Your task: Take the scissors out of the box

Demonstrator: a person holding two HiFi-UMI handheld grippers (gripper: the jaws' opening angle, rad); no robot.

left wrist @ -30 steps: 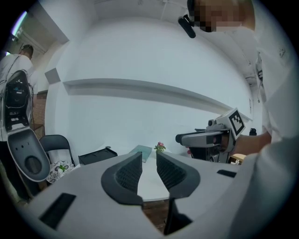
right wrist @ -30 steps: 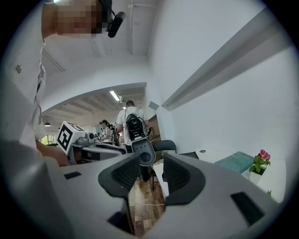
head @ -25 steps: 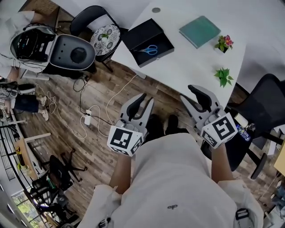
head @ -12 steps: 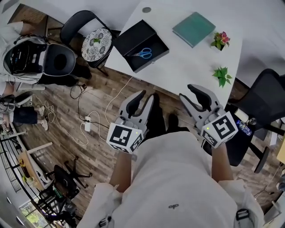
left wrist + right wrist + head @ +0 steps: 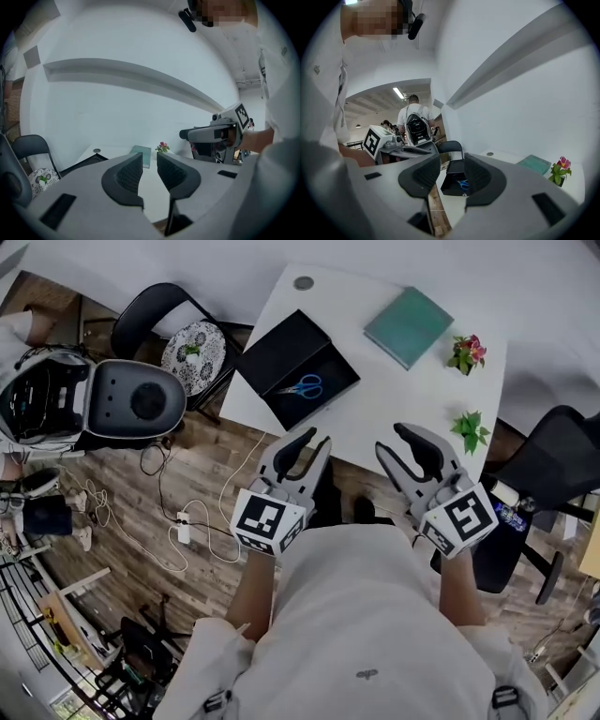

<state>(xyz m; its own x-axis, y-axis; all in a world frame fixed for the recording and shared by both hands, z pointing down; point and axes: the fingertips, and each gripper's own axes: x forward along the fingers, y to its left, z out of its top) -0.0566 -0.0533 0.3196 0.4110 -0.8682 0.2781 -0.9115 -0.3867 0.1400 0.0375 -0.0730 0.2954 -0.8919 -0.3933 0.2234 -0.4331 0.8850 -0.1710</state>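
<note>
At the far left of the head view, a rounded grey-and-black object [image 5: 131,404] sits beside a folding chair [image 5: 141,304] with a patterned cushion. What the object is cannot be made out.

The open black box [image 5: 281,351] sits on the left near corner of the white desk [image 5: 375,399]. The scissors [image 5: 302,386] lie inside it, nearer its front edge. Only their blue handles read clearly, as the blades are lost against the dark lining. From the left gripper view only a thin edge of the box shows, and the scissors cannot be seen there.

To the right on the desk are a teal book [image 5: 409,326], a small pot of pink flowers [image 5: 466,351] and a green plant [image 5: 471,430]. A black office chair [image 5: 553,465] is cut off by the right edge of the frame.

The left tool [image 5: 314,439] is held above the floor just short of the desk's near edge. Its jaws stand a narrow gap apart with nothing between them and touch nothing; its own view shows only the desk and the book through the gap.

The right tool [image 5: 390,439] hovers over the desk's near edge, well apart from the box. Its jaws are somewhat wider apart and also hold nothing. In its own view the box and scissors show small through the gap, well beyond the jaws.
</note>
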